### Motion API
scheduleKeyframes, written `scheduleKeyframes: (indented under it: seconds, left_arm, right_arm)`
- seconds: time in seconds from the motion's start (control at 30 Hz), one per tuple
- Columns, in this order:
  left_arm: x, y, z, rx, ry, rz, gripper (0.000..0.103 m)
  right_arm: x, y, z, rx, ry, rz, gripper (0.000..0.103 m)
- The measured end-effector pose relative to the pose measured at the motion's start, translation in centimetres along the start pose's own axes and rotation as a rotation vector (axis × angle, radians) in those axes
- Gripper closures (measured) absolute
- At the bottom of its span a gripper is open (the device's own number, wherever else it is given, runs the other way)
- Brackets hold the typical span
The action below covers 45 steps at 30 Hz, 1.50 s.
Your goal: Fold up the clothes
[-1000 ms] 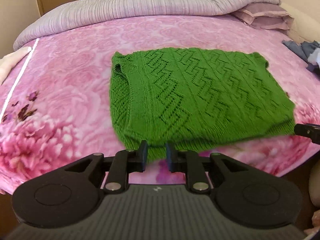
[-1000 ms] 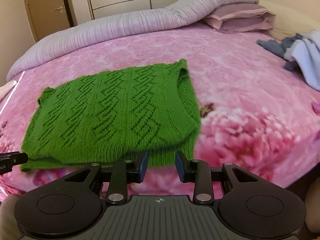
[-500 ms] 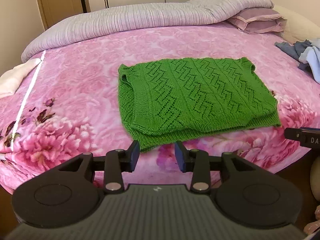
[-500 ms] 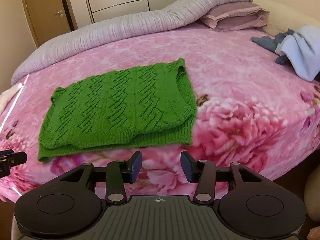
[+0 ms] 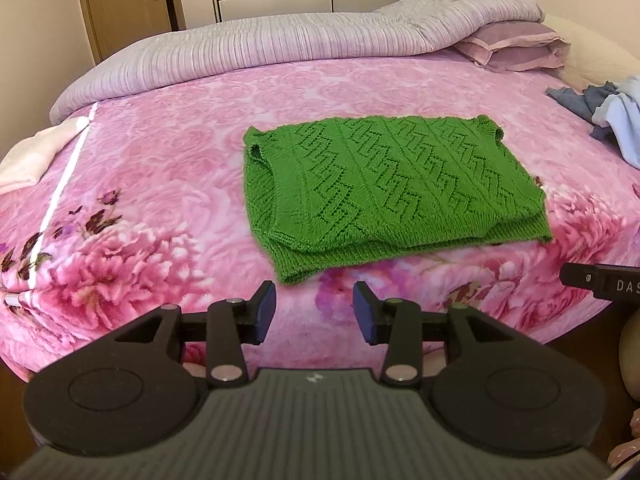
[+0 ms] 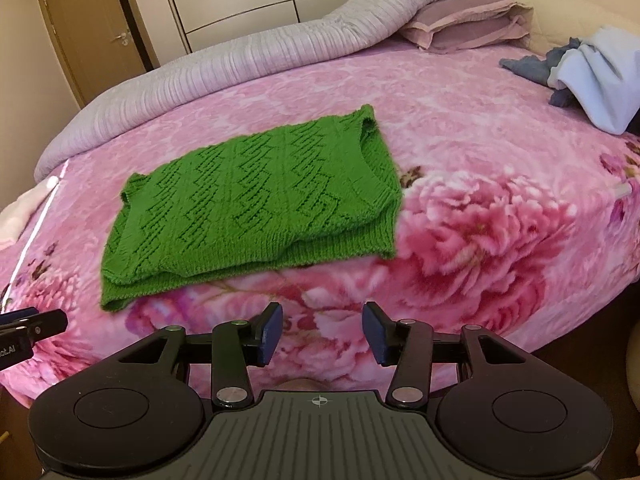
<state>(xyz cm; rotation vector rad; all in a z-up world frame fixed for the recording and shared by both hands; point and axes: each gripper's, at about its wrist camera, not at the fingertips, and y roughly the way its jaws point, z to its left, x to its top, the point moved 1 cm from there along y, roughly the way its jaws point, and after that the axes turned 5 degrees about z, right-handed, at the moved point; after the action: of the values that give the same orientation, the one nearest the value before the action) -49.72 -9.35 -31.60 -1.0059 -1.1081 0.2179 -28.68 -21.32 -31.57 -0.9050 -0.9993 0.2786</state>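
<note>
Seeing green knit sweater (image 5: pixel 384 192) folded flat on pink floral bedspread (image 5: pixel 160 208), zigzag pattern up; my left gripper (image 5: pixel 315 312) and right gripper (image 6: pixel 322 334) have just opened, both empty.

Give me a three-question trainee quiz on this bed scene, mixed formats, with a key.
1. True or false: the left tool grips the green knitted sweater.
2. Multiple choice: the sweater lies A) spread in a single layer, B) folded over with two layers showing at its near edge, C) rolled up.
3. Fill in: the unfolded blue clothes lie near the ____.

Key: 1 false, both the left and the right tool are open and empty, apart from the sweater; 2 B; 3 pillows.
</note>
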Motion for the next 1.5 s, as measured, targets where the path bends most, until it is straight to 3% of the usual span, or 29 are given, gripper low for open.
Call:
scheduleKeyframes:
  seconds: [0.5,0.73,0.97,1.17,1.5]
  left_arm:
    - [0.7,1.8,0.2,-0.011,-0.005,0.031,0.064]
    - [1.8,4.1,2.1,-0.051,-0.038,0.047,0.064]
    - [3.1,6.2,3.9,-0.036,-0.071,0.054,0.064]
    - [4.2,7.8,3.9,-0.039,-0.061,0.070,0.064]
    - [5.6,9.9,3.4,-0.049,-0.044,0.087,0.064]
  right_arm:
    - [0.8,0.2,-0.1,-0.031,0.007,-0.036,0.055]
    - [2.6,1.9,-3.5,-0.069,0.091,-0.003,0.055]
    - [4.8,2.7,-6.7,-0.013,0.171,0.001,0.055]
    - [5.3,4.7,-7.6,0.047,0.214,0.067,0.055]
    - [7.2,6.5,-6.6,-0.018,0.158,0.088,0.055]
